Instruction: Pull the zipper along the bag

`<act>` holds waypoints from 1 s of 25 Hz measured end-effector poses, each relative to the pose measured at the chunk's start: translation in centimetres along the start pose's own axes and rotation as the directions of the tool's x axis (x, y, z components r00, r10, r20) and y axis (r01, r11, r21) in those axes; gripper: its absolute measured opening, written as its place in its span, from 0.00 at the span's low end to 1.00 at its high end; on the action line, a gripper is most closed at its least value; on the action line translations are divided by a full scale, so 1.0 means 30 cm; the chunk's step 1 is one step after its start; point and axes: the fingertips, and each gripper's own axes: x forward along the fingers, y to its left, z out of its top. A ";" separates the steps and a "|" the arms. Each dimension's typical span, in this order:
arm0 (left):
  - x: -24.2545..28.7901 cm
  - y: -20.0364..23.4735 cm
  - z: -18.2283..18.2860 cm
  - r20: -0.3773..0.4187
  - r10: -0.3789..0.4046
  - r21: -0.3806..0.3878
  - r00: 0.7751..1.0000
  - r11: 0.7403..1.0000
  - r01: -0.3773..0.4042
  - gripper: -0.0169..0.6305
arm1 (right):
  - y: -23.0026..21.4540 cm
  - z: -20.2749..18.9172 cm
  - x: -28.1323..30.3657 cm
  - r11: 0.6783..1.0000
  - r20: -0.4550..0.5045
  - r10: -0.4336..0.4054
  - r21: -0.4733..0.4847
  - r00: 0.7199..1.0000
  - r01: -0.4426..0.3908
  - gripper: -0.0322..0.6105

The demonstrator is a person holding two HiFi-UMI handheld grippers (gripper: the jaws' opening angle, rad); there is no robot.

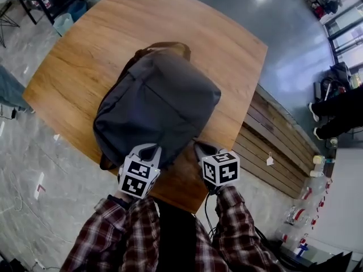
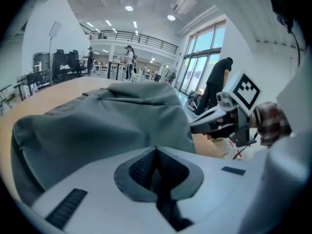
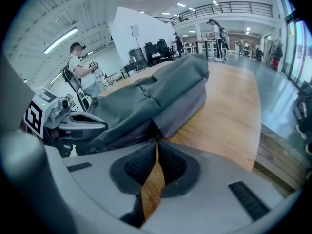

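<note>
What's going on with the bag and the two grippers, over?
Left gripper shut at near edge of bag. Right gripper shut, same edge. Bag lies on table, zipper pull not seen. Nothing blocking.

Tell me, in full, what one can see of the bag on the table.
The bag is a dark grey backpack of soft cloth, full and rounded, lying flat on the wooden table. A brown strap loops at its far end, and a seam crosses its upper face. No opening shows; I cannot make out the zipper pull. The left hand-held gripper and right hand-held gripper both meet its near edge with jaws together; whether they pinch cloth is unclear.
</note>
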 end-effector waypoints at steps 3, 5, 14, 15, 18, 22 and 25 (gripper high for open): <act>-0.060 0.009 0.098 0.096 0.034 -0.043 0.995 0.999 -0.030 0.04 | 0.017 0.042 -0.085 0.999 0.092 -0.026 0.033 0.995 0.023 0.08; -0.108 0.003 0.187 0.169 0.047 -0.072 0.984 0.997 -0.035 0.04 | 0.056 0.105 -0.138 0.999 0.178 -0.035 0.027 0.983 0.030 0.08; -0.399 -0.149 0.591 0.462 0.067 -0.049 0.885 0.998 -0.050 0.04 | 0.362 0.492 -0.482 0.992 0.539 0.071 -0.126 0.839 -0.003 0.07; -0.435 -0.165 0.620 0.485 0.069 -0.044 0.872 0.998 -0.054 0.04 | 0.397 0.520 -0.519 0.989 0.562 0.087 -0.149 0.822 -0.002 0.07; -0.533 -0.214 0.682 0.540 0.065 -0.026 0.839 0.998 -0.061 0.04 | 0.482 0.569 -0.610 0.973 0.610 0.102 -0.226 0.786 0.049 0.07; -0.631 -0.251 0.738 0.602 0.076 0.012 0.795 0.995 -0.104 0.04 | 0.536 0.588 -0.678 0.964 0.646 0.130 -0.260 0.752 0.057 0.07; -0.664 -0.254 0.750 0.622 0.080 0.008 0.779 0.994 -0.108 0.04 | 0.543 0.588 -0.692 0.964 0.653 0.137 -0.261 0.745 0.051 0.07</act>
